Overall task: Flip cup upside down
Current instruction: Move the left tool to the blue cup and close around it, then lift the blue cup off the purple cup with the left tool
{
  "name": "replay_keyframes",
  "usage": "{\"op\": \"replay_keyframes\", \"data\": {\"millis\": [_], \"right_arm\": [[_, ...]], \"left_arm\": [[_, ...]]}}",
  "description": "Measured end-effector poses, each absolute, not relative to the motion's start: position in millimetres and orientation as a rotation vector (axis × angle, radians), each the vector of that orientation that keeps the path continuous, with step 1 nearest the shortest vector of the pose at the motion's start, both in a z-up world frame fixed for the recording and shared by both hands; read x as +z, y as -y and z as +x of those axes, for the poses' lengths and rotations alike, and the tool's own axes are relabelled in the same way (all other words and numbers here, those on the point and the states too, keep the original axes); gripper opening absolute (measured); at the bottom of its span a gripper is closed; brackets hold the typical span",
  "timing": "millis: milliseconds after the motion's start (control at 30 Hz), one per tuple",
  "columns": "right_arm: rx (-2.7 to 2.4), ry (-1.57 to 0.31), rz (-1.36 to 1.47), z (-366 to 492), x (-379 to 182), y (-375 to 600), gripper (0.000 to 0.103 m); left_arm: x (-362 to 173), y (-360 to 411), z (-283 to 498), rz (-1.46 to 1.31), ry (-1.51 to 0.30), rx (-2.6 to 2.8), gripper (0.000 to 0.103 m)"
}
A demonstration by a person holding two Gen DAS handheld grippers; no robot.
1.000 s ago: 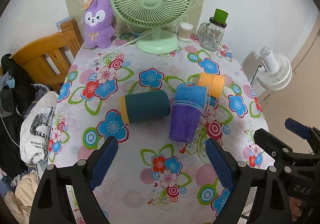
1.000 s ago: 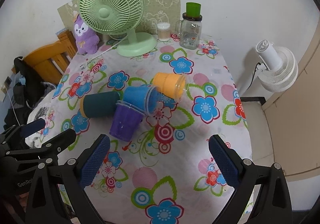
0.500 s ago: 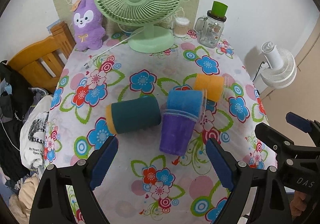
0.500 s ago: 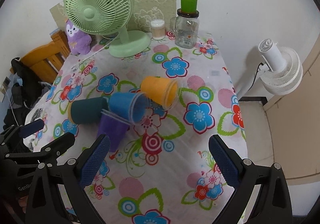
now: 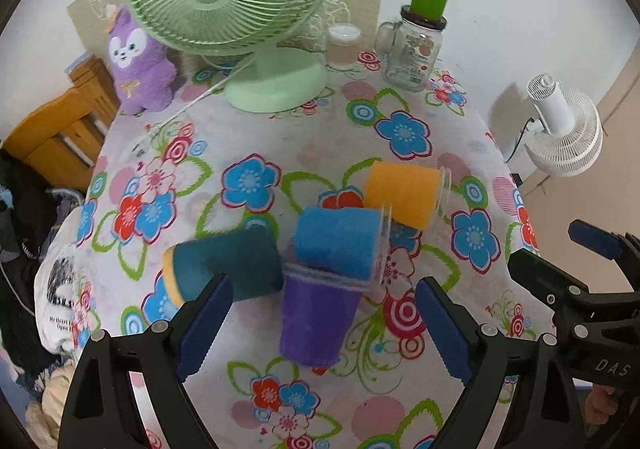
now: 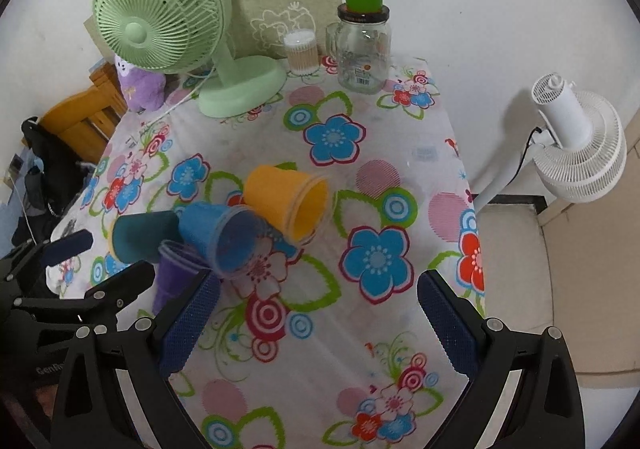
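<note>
Several cups lie on their sides in a cluster on the flowered tablecloth (image 5: 320,137): a teal cup (image 5: 228,267) (image 6: 142,235), a purple cup (image 5: 318,323) (image 6: 172,275), a blue cup (image 5: 338,241) (image 6: 222,235) and an orange cup (image 5: 402,191) (image 6: 288,201). My left gripper (image 5: 320,329) is open, its blue pads on either side of the purple cup, not touching it. My right gripper (image 6: 320,323) is open and empty over the cloth, right of the cluster. Its left pad hides part of the purple cup.
At the back stand a green desk fan (image 5: 240,9) (image 6: 172,33), a purple plush toy (image 5: 138,65), a cotton-swab tub (image 6: 300,53) and a glass jar with a green cup on top (image 5: 416,45) (image 6: 362,49). A white floor fan (image 6: 576,145) stands right of the table, a wooden chair (image 5: 52,129) left.
Both grippers have moved forward toward the cups, which now appear larger and lower in both views. The left gripper's pads now flank the purple cup. Jaws stay open.
</note>
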State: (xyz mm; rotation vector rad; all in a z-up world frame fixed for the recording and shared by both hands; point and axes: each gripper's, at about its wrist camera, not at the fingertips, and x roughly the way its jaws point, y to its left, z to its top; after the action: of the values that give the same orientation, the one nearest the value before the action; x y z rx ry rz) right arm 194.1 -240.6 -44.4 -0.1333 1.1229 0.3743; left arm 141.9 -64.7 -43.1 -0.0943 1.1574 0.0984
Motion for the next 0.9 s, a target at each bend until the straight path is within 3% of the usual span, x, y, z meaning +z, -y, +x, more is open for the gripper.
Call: {"op": "replay_keyframes", "data": {"millis": [900], "right_arm": [[0.287, -1.263, -0.063, 240.1, -117.8, 240.2, 0.100]], "left_arm": [[-130.4, 60.5, 212.7, -0.075, -1.334, -0.059, 0.095]]}}
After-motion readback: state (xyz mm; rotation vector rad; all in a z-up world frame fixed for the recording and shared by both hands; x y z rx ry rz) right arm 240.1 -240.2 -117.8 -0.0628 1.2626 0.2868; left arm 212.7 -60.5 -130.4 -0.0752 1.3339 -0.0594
